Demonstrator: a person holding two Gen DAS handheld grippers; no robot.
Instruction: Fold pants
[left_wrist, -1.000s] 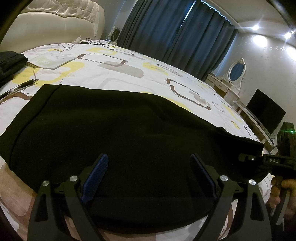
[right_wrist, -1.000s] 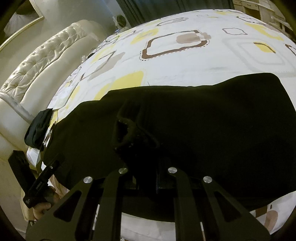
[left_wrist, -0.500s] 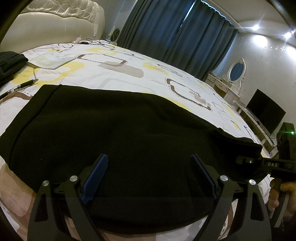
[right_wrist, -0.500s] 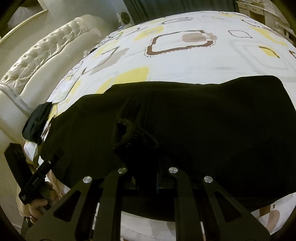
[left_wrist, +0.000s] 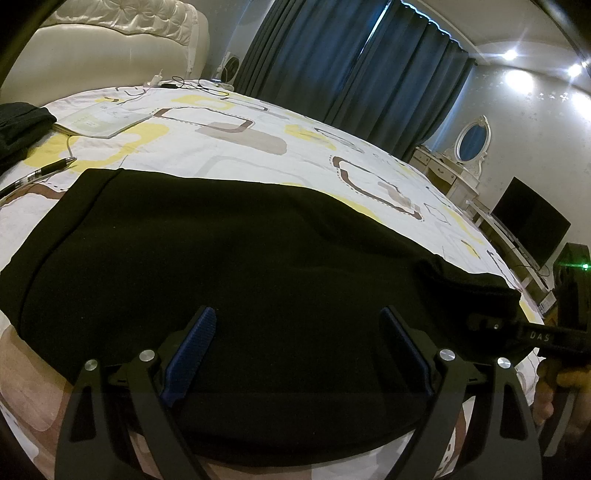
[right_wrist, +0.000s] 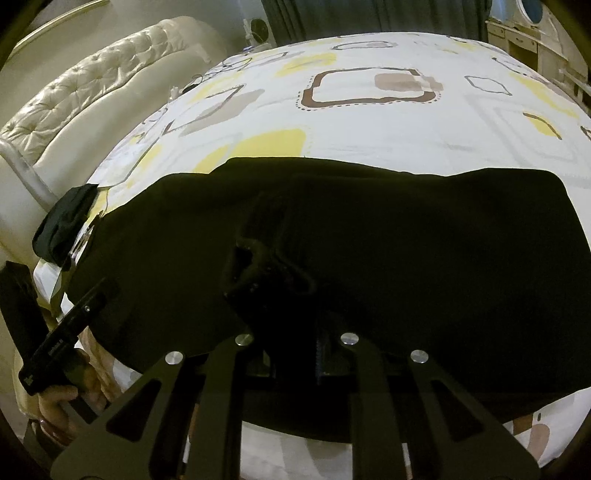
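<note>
The black pants (left_wrist: 236, 266) lie spread flat across the near part of the bed (left_wrist: 229, 147). My left gripper (left_wrist: 297, 314) hovers open over their near edge, its blue pads (left_wrist: 192, 343) wide apart with only flat cloth below. My right gripper (right_wrist: 273, 295) sits at the pants' (right_wrist: 424, 258) right end, pinching a raised bunch of black fabric. Its jaws are nearly together and are opening slightly, the cloth still between them. In the left wrist view the right gripper (left_wrist: 532, 334) shows at the far right, with a ridge of cloth beside it. The left gripper (right_wrist: 62, 339) appears at the right wrist view's left edge.
A booklet (left_wrist: 103, 120), a pen (left_wrist: 40, 173) and a dark folded garment (left_wrist: 18, 125) lie on the bed's left side near the padded headboard (left_wrist: 110, 48). A cable (left_wrist: 188, 85) trails at the far side. Blue curtains (left_wrist: 351, 74), a dressing table (left_wrist: 461, 173) and a screen (left_wrist: 528, 225) stand beyond.
A small ridge of cloth has risen at the pants' right end beside the right gripper, which rolled a little. The left gripper and the cloth under it have not moved.
</note>
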